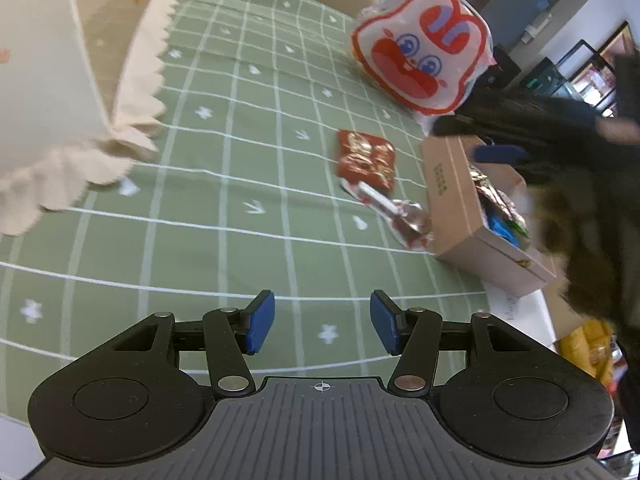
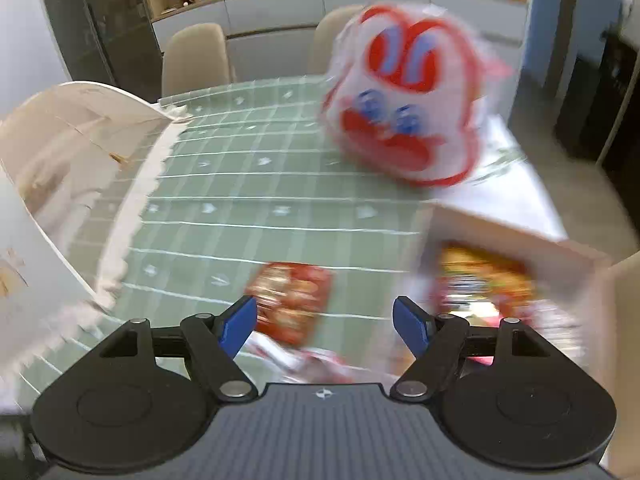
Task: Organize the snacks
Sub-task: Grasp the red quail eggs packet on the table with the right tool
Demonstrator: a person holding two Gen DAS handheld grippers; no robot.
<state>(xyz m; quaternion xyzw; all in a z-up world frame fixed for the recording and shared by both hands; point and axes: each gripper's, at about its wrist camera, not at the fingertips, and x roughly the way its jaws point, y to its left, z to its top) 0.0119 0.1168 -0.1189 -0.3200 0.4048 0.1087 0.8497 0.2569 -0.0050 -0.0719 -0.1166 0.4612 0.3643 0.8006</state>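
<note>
A red snack packet (image 1: pixel 366 159) lies flat on the green checked tablecloth (image 1: pixel 224 184), with a silver-and-red wrapper (image 1: pixel 400 216) beside it against a cardboard box (image 1: pixel 460 216) that holds several snacks. A big white-and-red cartoon-face bag (image 1: pixel 422 50) stands behind the box. My left gripper (image 1: pixel 322 322) is open and empty, low over the cloth. My right gripper (image 2: pixel 325 326) is open and empty above the red packet (image 2: pixel 290 300), with the box (image 2: pixel 500 276) to its right and the cartoon bag (image 2: pixel 408 104) beyond. The right wrist view is blurred.
A cream fabric-lined basket (image 1: pixel 60 80) stands at the left, also in the right wrist view (image 2: pixel 72 184). Beige chairs (image 2: pixel 196 60) sit at the table's far edge. The right gripper body appears dark and blurred at the left wrist view's right side (image 1: pixel 560 148).
</note>
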